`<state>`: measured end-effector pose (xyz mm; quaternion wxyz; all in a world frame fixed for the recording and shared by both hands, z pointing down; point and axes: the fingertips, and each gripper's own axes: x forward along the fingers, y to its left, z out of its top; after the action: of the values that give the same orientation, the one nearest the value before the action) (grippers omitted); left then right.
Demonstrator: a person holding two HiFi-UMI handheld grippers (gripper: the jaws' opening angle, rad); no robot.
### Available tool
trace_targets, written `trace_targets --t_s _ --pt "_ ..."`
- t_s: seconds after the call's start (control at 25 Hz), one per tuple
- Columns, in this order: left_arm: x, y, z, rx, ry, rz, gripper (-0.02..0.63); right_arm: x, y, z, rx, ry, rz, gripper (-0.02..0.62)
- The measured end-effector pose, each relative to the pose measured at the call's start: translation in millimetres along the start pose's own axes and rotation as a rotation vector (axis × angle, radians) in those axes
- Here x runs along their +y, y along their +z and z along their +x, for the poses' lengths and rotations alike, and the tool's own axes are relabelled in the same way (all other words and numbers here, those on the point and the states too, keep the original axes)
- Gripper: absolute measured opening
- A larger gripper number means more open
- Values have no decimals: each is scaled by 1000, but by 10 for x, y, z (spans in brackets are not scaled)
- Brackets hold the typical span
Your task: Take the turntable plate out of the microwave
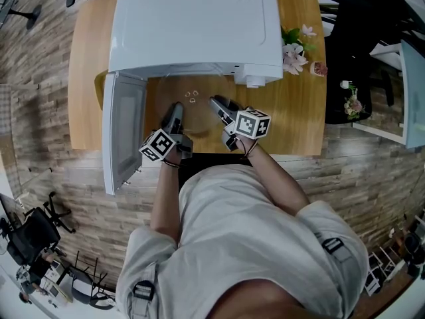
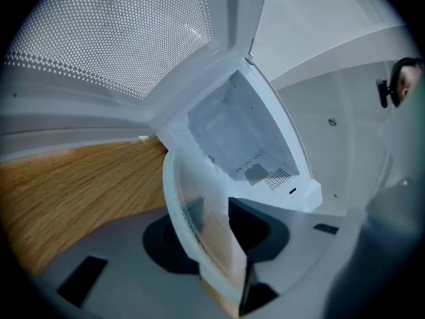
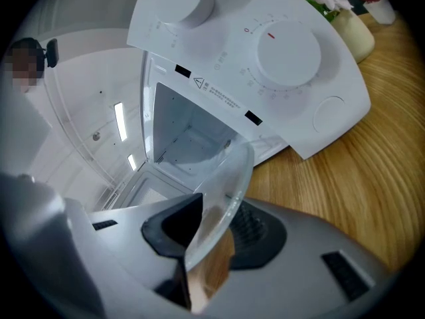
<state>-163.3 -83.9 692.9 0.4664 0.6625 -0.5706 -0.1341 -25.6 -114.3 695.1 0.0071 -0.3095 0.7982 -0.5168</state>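
Observation:
The clear glass turntable plate (image 1: pixel 192 108) hangs over the wooden table just in front of the microwave's mouth, hard to make out from above. Small ring-shaped marks show near its middle. My left gripper (image 1: pixel 176 111) is shut on its near left rim and my right gripper (image 1: pixel 218 105) on its near right rim. In the left gripper view the plate's rim (image 2: pixel 192 211) stands on edge between the dark pads of the gripper (image 2: pixel 212 234). In the right gripper view the rim (image 3: pixel 226 191) likewise runs between the pads of that gripper (image 3: pixel 216 234).
The white microwave (image 1: pixel 199 25) sits at the back of the wooden table (image 1: pixel 299 111), its door (image 1: pixel 123 131) swung open to the left. Its cavity (image 2: pixel 239 138) gapes ahead. Two dials (image 3: pixel 285 52) are on the right panel. A vase of flowers (image 1: pixel 292 48) stands to the microwave's right.

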Motion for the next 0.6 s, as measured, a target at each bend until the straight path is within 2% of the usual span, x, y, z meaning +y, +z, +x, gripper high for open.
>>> trace_targets --t_s 0.6 --pt "-183 114 -247 -64 -44 -29 144 336 42 -79 -5 35 -95 129"
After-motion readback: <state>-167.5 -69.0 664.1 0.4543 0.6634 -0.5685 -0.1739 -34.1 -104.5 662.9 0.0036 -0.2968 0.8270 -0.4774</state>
